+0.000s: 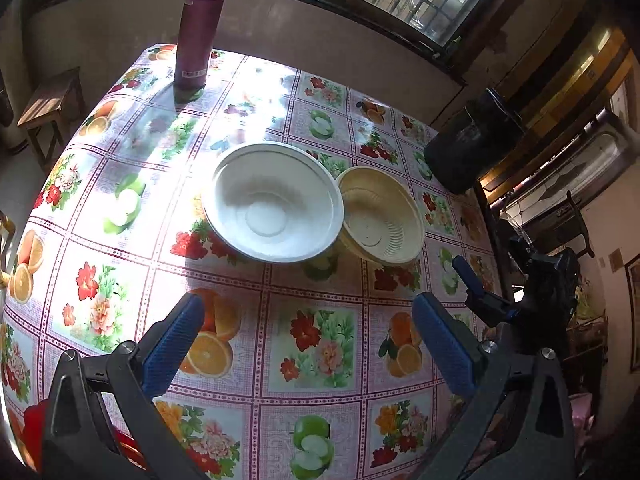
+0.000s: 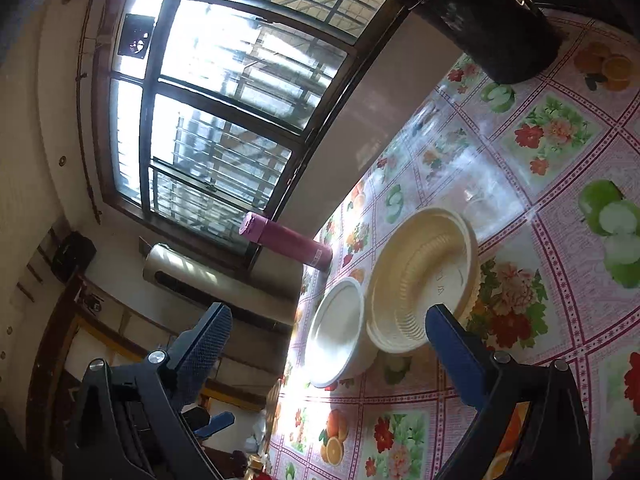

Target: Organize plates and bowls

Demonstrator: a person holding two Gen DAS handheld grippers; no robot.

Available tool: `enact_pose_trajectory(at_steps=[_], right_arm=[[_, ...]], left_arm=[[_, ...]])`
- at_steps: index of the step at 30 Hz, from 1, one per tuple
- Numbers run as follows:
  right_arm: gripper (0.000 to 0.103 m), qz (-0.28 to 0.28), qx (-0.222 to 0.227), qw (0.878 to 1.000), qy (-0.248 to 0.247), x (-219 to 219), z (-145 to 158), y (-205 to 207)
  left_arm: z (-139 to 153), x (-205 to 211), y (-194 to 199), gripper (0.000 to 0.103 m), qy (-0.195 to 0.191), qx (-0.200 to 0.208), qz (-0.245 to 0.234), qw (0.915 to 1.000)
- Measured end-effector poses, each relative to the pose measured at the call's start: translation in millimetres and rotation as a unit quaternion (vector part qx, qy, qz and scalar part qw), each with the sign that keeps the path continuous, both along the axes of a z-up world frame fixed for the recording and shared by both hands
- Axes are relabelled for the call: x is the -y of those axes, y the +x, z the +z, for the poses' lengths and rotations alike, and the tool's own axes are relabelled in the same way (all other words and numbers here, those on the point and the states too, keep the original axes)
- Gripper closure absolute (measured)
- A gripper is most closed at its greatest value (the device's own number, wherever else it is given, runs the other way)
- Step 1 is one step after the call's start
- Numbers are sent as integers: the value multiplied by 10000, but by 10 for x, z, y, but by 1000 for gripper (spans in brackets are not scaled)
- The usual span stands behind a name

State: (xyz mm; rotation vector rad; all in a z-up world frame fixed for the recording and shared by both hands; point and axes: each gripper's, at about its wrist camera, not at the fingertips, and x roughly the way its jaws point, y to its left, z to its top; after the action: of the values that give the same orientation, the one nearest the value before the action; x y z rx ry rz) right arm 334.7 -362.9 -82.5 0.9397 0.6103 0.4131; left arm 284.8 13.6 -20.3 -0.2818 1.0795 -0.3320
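Observation:
A white bowl (image 1: 273, 202) sits mid-table on the fruit-patterned tablecloth (image 1: 320, 344), its rim touching a cream ribbed bowl (image 1: 380, 216) to its right. My left gripper (image 1: 308, 340) is open and empty, held above the table in front of the bowls. My right gripper (image 1: 476, 292) shows at the right edge of the left wrist view. In the tilted right wrist view my right gripper (image 2: 328, 352) is open and empty, close to the cream bowl (image 2: 420, 276), with the white bowl (image 2: 338, 340) beside it.
A pink thermos (image 1: 200, 28) stands at the table's far left corner and also shows in the right wrist view (image 2: 286, 246). A black container (image 1: 468, 148) stands at the far right edge. A wooden stool (image 1: 48, 108) stands left of the table. Windows lie behind.

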Motion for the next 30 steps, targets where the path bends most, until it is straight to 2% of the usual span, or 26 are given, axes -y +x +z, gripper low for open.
enact_pose_trajectory(at_steps=[3,5,8,10,15,23,30], right_arm=[[4,-129,-142,9998,-77,199,-94,93],[4,-18,-210,9998,14,244,-182,193],[4,135,-296,9992,230,277,-323,348],[4,155,-286,9993,205,284,-395,412],[4,130,-324,9992,178,272,-502,569],[4,58,128,9999,25,247,-439,660],[4,219,64,9997,-67,252,-457,757]], left_arm=[[-212,183,151,0,-321,-390,44,9987],[-350,317,241,0,-577,-650,96,9962],[-524,498,351,0,-840,-931,364,9914],[-617,582,409,0,-896,-1081,569,9885],[-739,718,539,0,-1214,-1191,976,9806],[-937,794,701,0,-1833,-1143,1370,9667],[-950,832,837,0,-1792,-999,1368,9691]])
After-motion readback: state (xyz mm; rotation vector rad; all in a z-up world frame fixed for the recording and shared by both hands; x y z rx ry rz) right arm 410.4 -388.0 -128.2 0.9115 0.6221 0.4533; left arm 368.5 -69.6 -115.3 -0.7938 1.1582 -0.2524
